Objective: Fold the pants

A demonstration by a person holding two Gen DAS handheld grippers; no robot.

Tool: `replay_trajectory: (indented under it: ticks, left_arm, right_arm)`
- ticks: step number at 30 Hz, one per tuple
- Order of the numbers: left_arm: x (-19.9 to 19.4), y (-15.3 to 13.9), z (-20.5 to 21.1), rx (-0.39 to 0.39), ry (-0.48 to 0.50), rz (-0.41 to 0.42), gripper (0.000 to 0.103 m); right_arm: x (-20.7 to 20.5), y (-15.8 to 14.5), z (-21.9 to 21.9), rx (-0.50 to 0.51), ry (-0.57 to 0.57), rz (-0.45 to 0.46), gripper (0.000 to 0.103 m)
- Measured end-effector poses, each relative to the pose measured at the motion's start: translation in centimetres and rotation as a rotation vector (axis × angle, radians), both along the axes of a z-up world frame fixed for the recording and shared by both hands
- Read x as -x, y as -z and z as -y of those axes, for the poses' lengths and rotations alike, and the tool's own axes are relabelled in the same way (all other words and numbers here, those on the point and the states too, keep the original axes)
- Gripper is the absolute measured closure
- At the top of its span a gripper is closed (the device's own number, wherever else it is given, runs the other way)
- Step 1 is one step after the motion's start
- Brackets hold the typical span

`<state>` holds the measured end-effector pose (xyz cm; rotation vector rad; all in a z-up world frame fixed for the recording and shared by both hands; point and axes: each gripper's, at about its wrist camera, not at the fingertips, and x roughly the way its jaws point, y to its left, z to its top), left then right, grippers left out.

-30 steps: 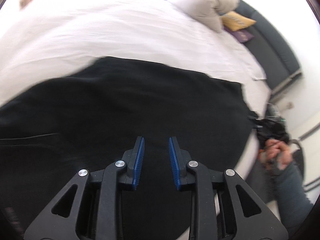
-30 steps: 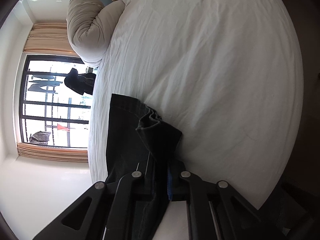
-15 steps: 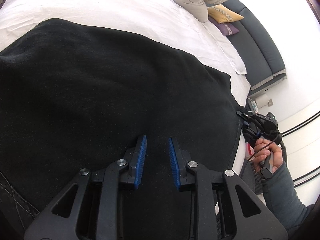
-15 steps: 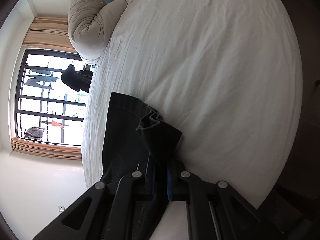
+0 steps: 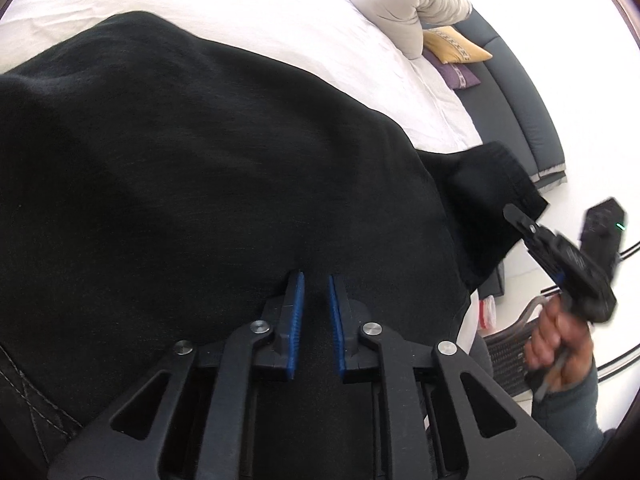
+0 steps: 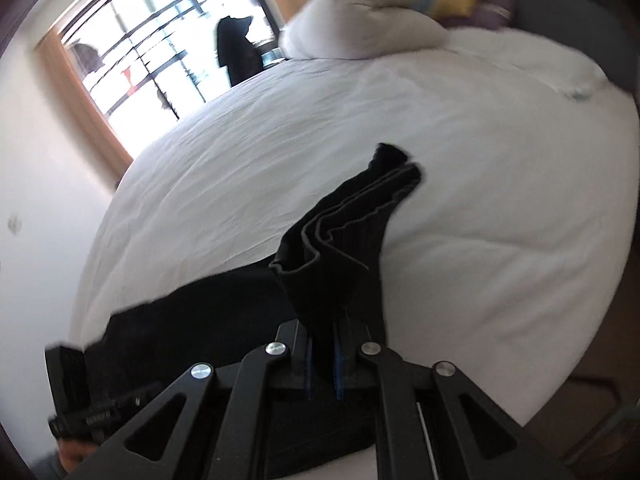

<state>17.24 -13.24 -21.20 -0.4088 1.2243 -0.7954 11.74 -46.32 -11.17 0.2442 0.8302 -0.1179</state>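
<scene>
Black pants [image 5: 200, 168] lie spread over the white bed [image 5: 248, 12] and fill most of the left wrist view. My left gripper [image 5: 316, 280] is open, its blue pads [image 5: 297, 320] just above the cloth with nothing between them. My right gripper [image 6: 322, 344] is shut on a bunched end of the pants [image 6: 348, 236] and holds it lifted above the bed. The right gripper also shows in the left wrist view [image 5: 516, 214], at the pants' far right corner.
A rolled grey duvet [image 5: 412, 12], a yellow cushion [image 5: 452, 46] and a purple cushion [image 5: 460, 76] lie at the head of the bed by a dark headboard [image 5: 516, 96]. A window [image 6: 160, 48] is at the far left. The bed edge [image 6: 560, 368] is near the right.
My right gripper has swung round and lifted the pants end up off the bed. My left gripper has stayed open over the cloth, shifting slightly.
</scene>
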Motion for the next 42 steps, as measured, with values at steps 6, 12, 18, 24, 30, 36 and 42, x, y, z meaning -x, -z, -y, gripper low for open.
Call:
replay_trajectory:
  ticks: [6,12,18,24,30,36,42]
  left_arm:
    - [-0.1,-0.6,-3.4,0.093,-0.09,-0.076,0.09]
    - [0.0,-0.8,-7.6,0.296,-0.18,-0.198,0.08]
    - [-1.2,-0.4,-7.5,0.394,-0.196,-0.297,0.024]
    - [-2.7,-0.6,-8.2,0.34,-0.191,-0.319,0.027]
    - [-2.5,-0.8,-9.2,0.189,-0.184,-0.289,0.093]
    - [-1.0,-3.2,-11.7,0.096,-0.178,-0.166,0.096]
    - [-0.2,-2.8,-14.5,-0.001,-0.199,-0.137,0.096]
  right_arm:
    - [-0.4,2.6,-13.7,0.212,-0.337,-0.089,0.095]
    - [0.4,3.7,-17.3,0.307,-0.413,-0.095,0.095]
    - [2.5,3.2,-19.2,0.445,-0.445,-0.026,0.095]
    - [4.2,4.2,-21.0,0.516,-0.501,-0.021,0.094]
    - [5.1,4.3,-22.6,0.556,-0.541,-0.014,0.094]
    - [6.9,4.1,-24.9,0.563,-0.588,0.003,0.094]
    - [7.3,5.1,-27.1,0.552,-0.636,-0.018,0.094]
